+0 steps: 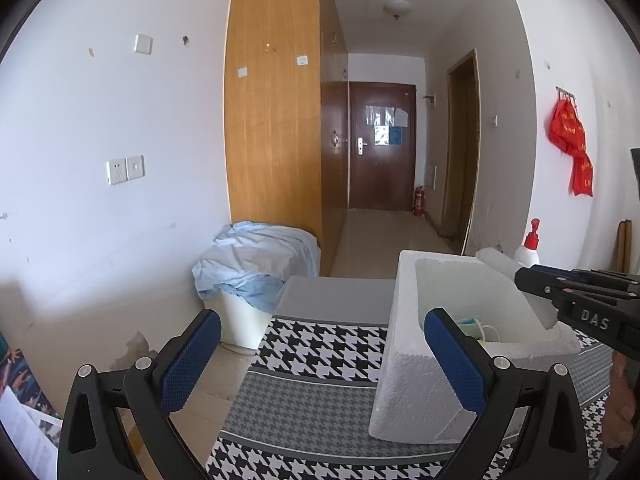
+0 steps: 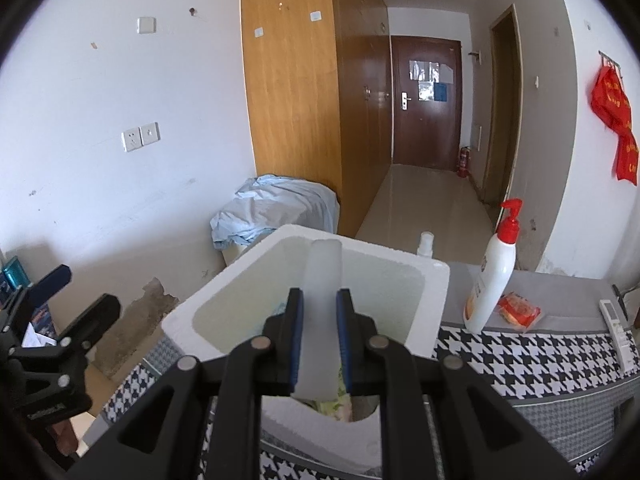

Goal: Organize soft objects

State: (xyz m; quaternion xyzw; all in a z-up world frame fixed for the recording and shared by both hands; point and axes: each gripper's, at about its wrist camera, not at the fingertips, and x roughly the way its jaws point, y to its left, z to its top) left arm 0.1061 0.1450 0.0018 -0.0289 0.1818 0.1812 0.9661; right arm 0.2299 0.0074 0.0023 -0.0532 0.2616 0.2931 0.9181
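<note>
The right gripper (image 2: 318,334), pinching a pale foam strip (image 2: 322,280) over the box (image 2: 436,276), could drop it outside, perhaps clipping the rim, while the left gripper (image 1: 320,360) stands spread.

White foam box (image 1: 404,360) on black-and-white houndstooth cloth (image 1: 320,350).

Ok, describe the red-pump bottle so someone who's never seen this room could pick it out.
Find the white foam box on the houndstooth-covered surface. Just to its right, in the right wrist view, stands a tall white bottle, beside a red packet. Its bright red pump top separates it from the small clear-capped spray bottle behind the box.
</note>
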